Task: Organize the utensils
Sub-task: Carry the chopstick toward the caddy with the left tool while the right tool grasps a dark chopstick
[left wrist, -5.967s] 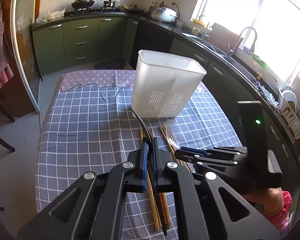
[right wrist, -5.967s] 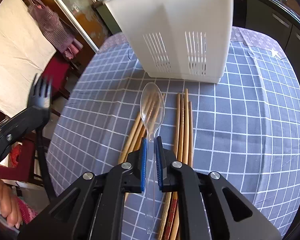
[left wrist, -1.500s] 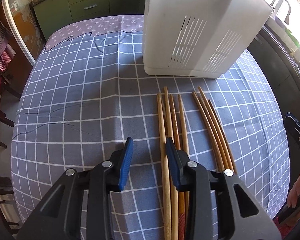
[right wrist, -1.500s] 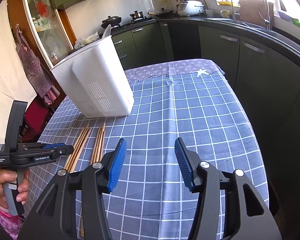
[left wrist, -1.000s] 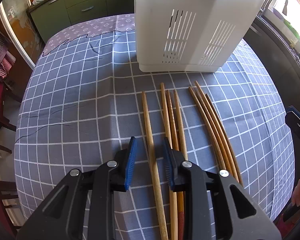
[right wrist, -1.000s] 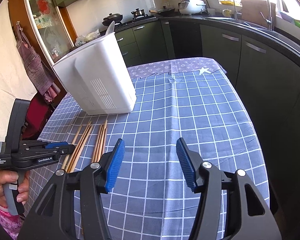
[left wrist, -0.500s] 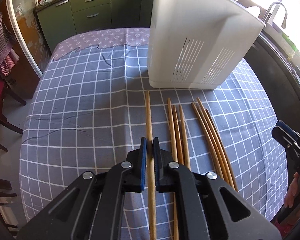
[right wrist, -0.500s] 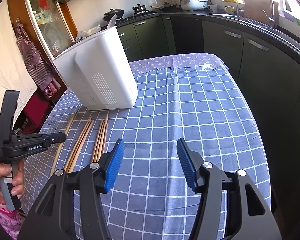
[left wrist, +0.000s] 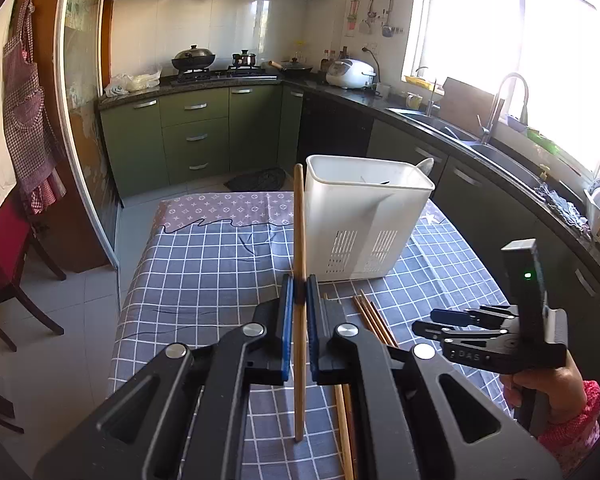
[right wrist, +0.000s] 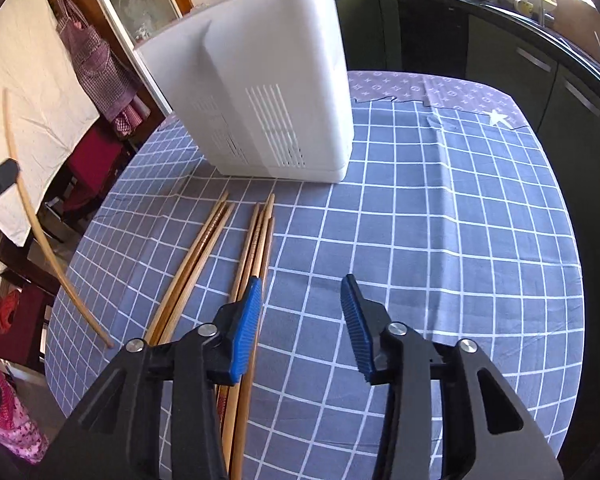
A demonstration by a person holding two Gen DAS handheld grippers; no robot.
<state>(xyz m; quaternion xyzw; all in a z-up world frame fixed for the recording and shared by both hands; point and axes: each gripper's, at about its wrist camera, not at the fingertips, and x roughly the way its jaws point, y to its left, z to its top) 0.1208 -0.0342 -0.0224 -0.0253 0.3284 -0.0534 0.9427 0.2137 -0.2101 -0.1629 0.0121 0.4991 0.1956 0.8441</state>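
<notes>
Left wrist view first: the counter (left wrist: 204, 264), spread with a blue checked cloth, carries the white utensil holder (left wrist: 364, 220) standing upright toward its far end, open at the top, with something dark and a pale utensil tip showing inside. Nearer lie the remaining chopsticks (right wrist: 220, 264), two loose bundles running lengthwise on the cloth just short of the holder's base.

As I read it, this is the carrying step. The left hand-held gripper (left wrist: 299, 292) has its blue pads pinched tight on a single chopstick (left wrist: 299, 240), gripped about mid-length and clear of the cloth, its far tip level with the holder's rim and just to the left of it. What comes next, I'd judge, is to bring that tip over the open top and tilt it down inside before letting go; the stick is long, so its low end could snag the rim or the bundles below.

From the right wrist view, the right hand-held gripper (right wrist: 302, 312) has just been closing its jaws but they stand apart with nothing between them. It hovers over the cloth, its left pad (right wrist: 246, 324) directly above the right-hand bundle, so it needs to shift slightly that way to straddle a stick.
</notes>
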